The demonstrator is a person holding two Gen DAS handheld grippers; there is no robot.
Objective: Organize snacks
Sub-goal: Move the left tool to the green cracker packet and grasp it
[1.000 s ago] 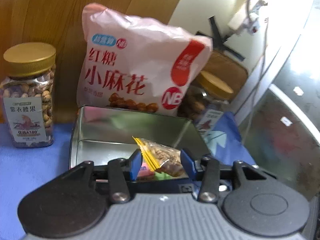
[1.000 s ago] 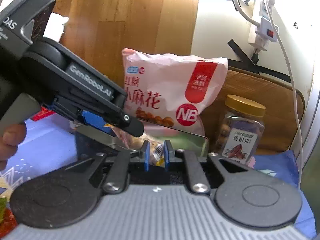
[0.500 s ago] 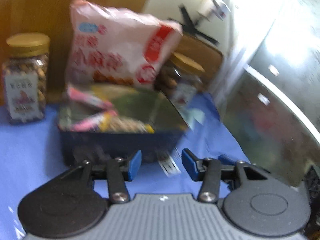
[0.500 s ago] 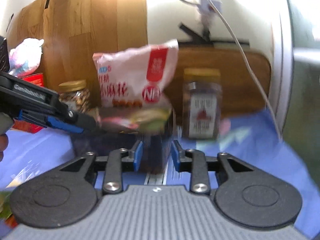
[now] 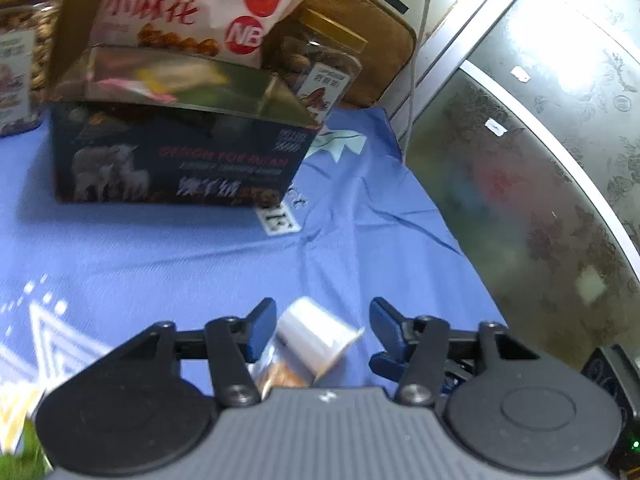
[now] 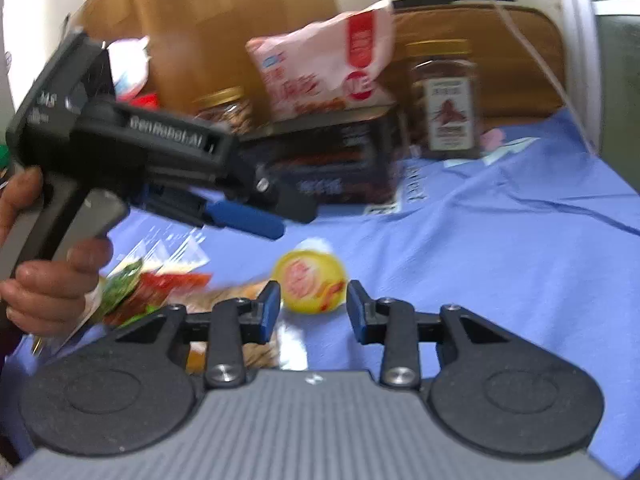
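Observation:
A dark snack box [image 5: 176, 156] stands open on the blue cloth, with small packets inside; it also shows in the right wrist view [image 6: 340, 164]. My left gripper [image 5: 322, 330] is open, low over the cloth, with a small white cup [image 5: 316, 336] lying between its fingers. My right gripper [image 6: 313, 306] is open around a yellow-lidded jelly cup [image 6: 310, 286] without visibly touching it. Loose red and green packets [image 6: 152, 288] lie to its left. The left gripper's body [image 6: 160, 168] shows above them.
A pink snack bag [image 5: 192, 4] leans behind the box, between two gold-lidded nut jars [image 5: 24, 52] [image 6: 446, 100]. A dark glass cabinet [image 5: 540, 160] borders the cloth on the right. A white cable [image 6: 536, 48] hangs at the back.
Both grippers have pulled back from the box and dropped toward the cloth. The right one has opened wider and now brackets the yellow cup; the white cup now lies between the left fingers.

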